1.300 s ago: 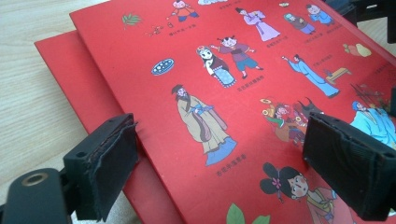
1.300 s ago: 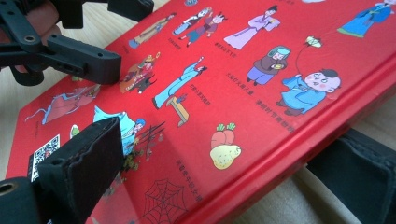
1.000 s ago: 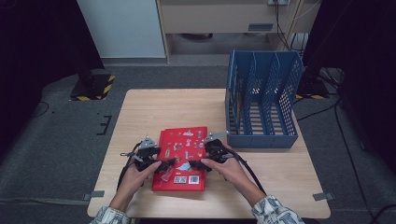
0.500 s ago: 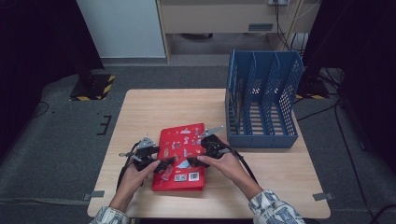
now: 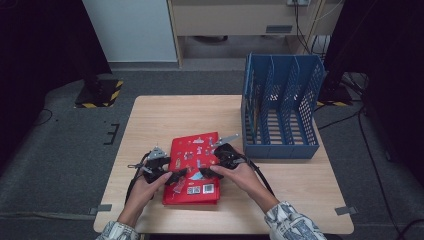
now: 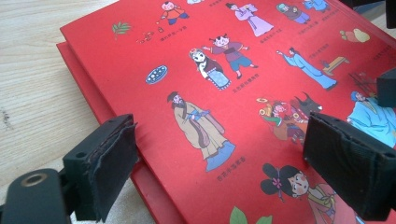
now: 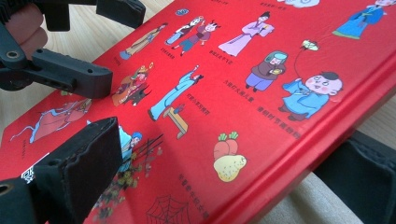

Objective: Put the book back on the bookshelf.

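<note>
A red picture book [image 5: 192, 165] lies near the front of the wooden table [image 5: 150, 120]. My left gripper [image 5: 176, 176] stands open over its left edge. In the left gripper view [image 6: 219, 140] one jaw hangs beside the book's [image 6: 224, 70] edge and the other above the cover. My right gripper [image 5: 206, 172] straddles the right edge, open. In the right gripper view [image 7: 219, 158] one jaw is above the cover and the other sits under the raised edge of the book [image 7: 261, 70]. The left gripper [image 7: 126, 46] appears there at the upper left.
A blue slotted file rack [image 5: 280, 105] stands upright at the table's far right, a short way beyond the book. Bare tabletop stretches behind and to the left of the book. Dark floor surrounds the table.
The book's right side has tipped up slightly and its far end has shifted a little. My right gripper has crept along that edge. The left gripper has stayed put.
</note>
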